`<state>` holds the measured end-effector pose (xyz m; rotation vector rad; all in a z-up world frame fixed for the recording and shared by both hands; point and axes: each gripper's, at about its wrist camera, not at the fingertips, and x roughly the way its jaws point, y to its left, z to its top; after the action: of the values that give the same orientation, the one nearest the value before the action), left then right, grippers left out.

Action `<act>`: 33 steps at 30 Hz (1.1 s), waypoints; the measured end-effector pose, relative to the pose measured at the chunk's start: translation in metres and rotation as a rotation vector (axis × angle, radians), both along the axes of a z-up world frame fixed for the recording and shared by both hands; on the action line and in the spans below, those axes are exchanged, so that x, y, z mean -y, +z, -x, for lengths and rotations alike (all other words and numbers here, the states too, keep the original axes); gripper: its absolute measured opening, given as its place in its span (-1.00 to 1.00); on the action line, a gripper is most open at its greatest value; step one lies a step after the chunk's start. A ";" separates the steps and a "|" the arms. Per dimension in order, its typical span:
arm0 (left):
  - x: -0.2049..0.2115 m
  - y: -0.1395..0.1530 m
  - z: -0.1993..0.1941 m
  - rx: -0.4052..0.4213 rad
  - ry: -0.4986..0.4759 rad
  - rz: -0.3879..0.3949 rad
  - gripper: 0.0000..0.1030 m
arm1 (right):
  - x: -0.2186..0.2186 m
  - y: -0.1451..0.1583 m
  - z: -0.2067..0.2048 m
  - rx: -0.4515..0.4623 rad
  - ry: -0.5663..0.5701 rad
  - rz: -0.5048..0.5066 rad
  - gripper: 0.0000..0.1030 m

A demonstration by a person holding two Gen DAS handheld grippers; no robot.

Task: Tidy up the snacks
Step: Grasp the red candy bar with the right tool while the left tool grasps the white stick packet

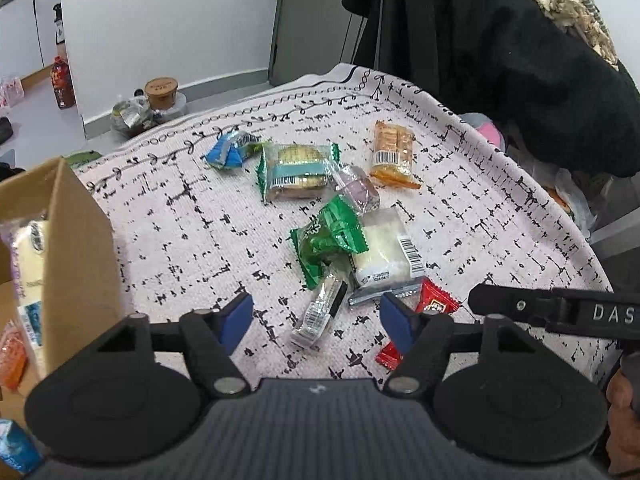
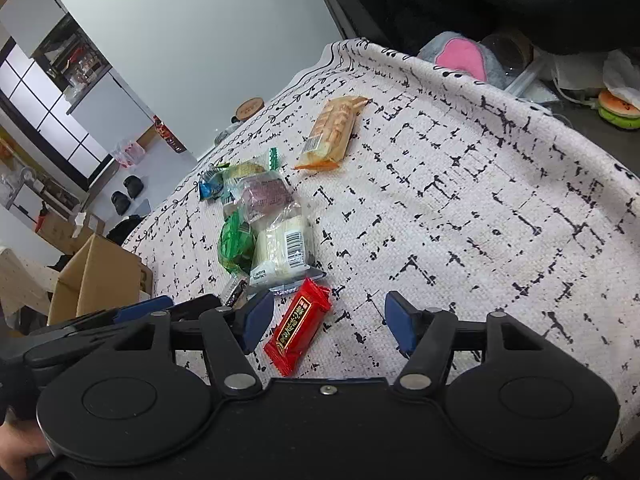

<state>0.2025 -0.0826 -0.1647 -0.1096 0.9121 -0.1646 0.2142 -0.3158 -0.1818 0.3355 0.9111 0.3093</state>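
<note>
Several wrapped snacks lie on a white black-patterned cloth (image 1: pixel 180 232). My left gripper (image 1: pixel 316 320) is open and empty, just above a small clear silver-and-black packet (image 1: pixel 320 312). Beyond it lie a green packet (image 1: pixel 328 236), a white cake packet (image 1: pixel 384 256), a biscuit pack (image 1: pixel 296 172), a blue packet (image 1: pixel 228 150) and an orange cracker pack (image 1: pixel 392 152). My right gripper (image 2: pixel 328 320) is open and empty, with a red candy bar (image 2: pixel 300 330) lying between its fingers. A cardboard box (image 1: pixel 76 264) at the left holds several snacks.
In the left wrist view the right gripper's arm (image 1: pixel 560 308) reaches in from the right edge. Dark clothing (image 1: pixel 520 60) hangs behind the table. A pink-and-grey plush (image 2: pixel 460 56) and clutter lie past the far right edge. Jars (image 1: pixel 160 92) stand beyond the far left edge.
</note>
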 end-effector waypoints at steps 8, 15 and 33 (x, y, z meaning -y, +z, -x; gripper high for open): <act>0.004 -0.023 -0.012 0.003 -0.012 -0.005 0.07 | -0.009 -0.012 -0.005 -0.025 0.009 0.010 0.12; 0.000 -0.032 -0.014 -0.025 0.001 0.019 -0.42 | -0.017 -0.024 -0.010 -0.054 0.014 -0.002 -0.04; 0.003 -0.024 0.003 -0.079 -0.051 0.030 -0.66 | -0.025 -0.025 -0.011 -0.026 0.041 0.027 -0.55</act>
<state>0.1997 -0.0857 -0.1891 -0.1211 0.9924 -0.2227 0.2250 -0.2912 -0.2070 0.2973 0.9475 0.3306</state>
